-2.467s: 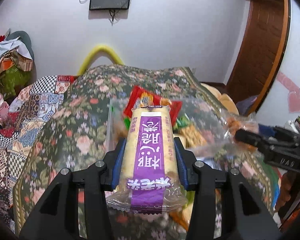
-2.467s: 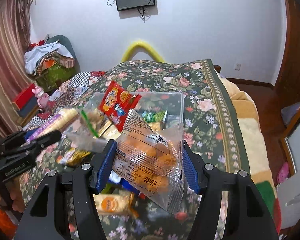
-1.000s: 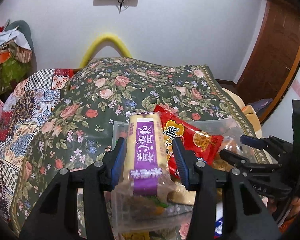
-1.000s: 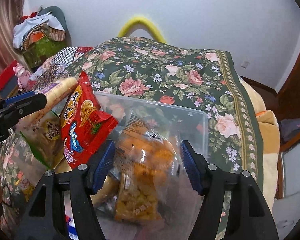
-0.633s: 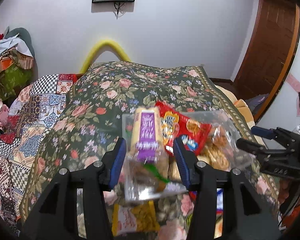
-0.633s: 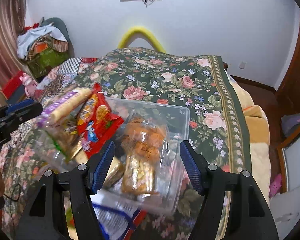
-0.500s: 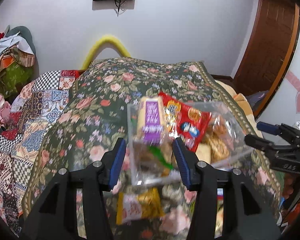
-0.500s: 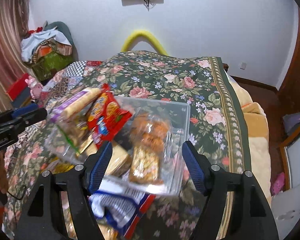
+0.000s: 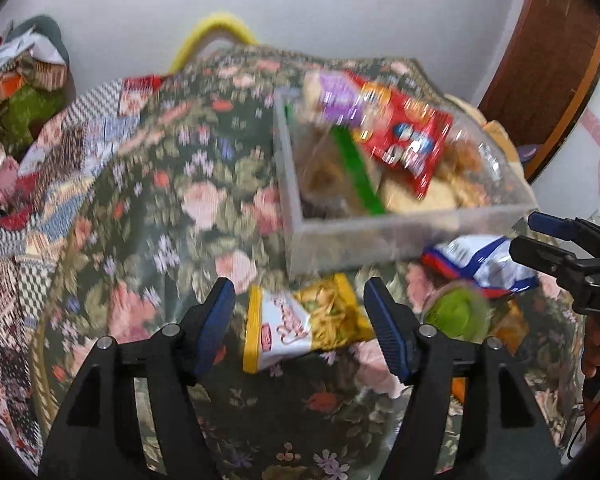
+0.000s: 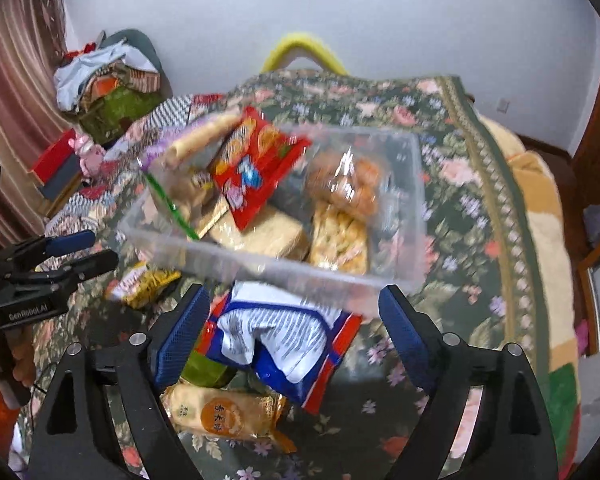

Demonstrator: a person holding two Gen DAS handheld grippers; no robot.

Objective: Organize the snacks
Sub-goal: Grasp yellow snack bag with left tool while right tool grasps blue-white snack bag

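Note:
A clear plastic box (image 9: pixel 380 236) (image 10: pixel 260 264) sits on the floral bedspread. In it lie a purple-labelled roll (image 9: pixel 332 96) (image 10: pixel 204 136), a red bag (image 9: pixel 404 136) (image 10: pixel 256 164) and a clear pack of orange snacks (image 10: pixel 348 184). My left gripper (image 9: pixel 300 328) hovers on the near side of the box, its jaws opening; a yellow-and-white bag (image 9: pixel 304 328) lies on the bed between them, not pressed. My right gripper (image 10: pixel 292 320) is also opening, over a blue-and-white bag (image 10: pixel 276 336) that no pad touches. Each gripper shows in the other's view: the right gripper (image 9: pixel 524 234), the left gripper (image 10: pixel 102 248).
Loose on the bed near the box are a yellow cracker pack (image 10: pixel 220 416) and a green round item (image 9: pixel 456 312). A checkered quilt (image 9: pixel 32 200) covers the left side. Clothes (image 10: pixel 104 80) are piled at the back left. A beige blanket (image 10: pixel 540 208) marks the bed's right edge.
Both grippers let go of their packs, the purple roll and the orange snacks, which now lie in the box. Both pulled back to the near side and their jaws spread wider.

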